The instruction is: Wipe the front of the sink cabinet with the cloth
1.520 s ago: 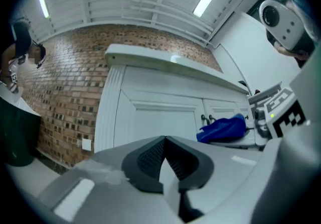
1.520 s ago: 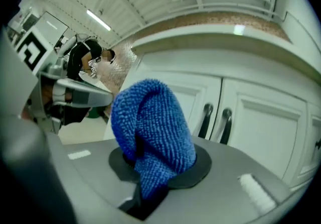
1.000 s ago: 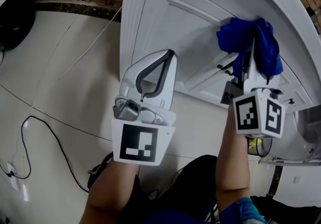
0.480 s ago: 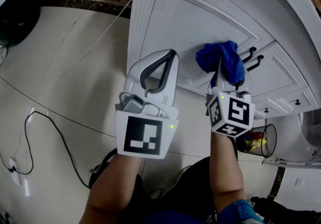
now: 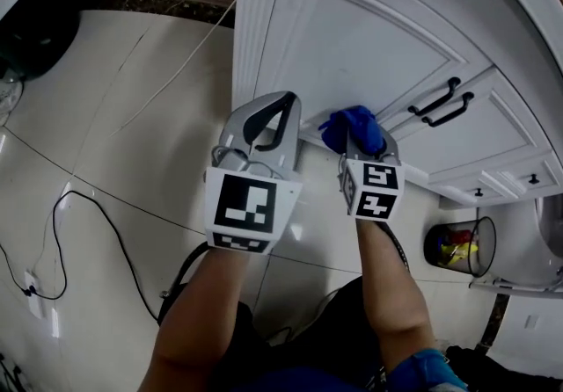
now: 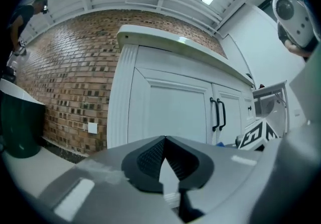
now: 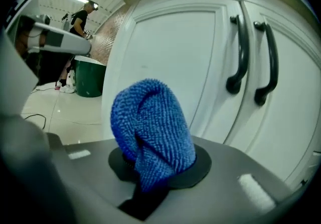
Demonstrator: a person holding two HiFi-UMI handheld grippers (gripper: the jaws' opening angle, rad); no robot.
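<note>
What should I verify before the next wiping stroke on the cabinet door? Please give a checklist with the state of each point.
1. Blue cloth clamped in the right gripper: ok.
2. Cloth pressed against the white door: cannot tell.
3. Left gripper empty, jaws together, beside the cloth: ok.
4. Black door handles apart from the cloth, to its right: ok.
5. Waste bin on the floor, away from the door being wiped: ok.

Blue cloth [image 5: 354, 128] (bunched) by white cabinet door [image 5: 369, 39] lower edge
</note>
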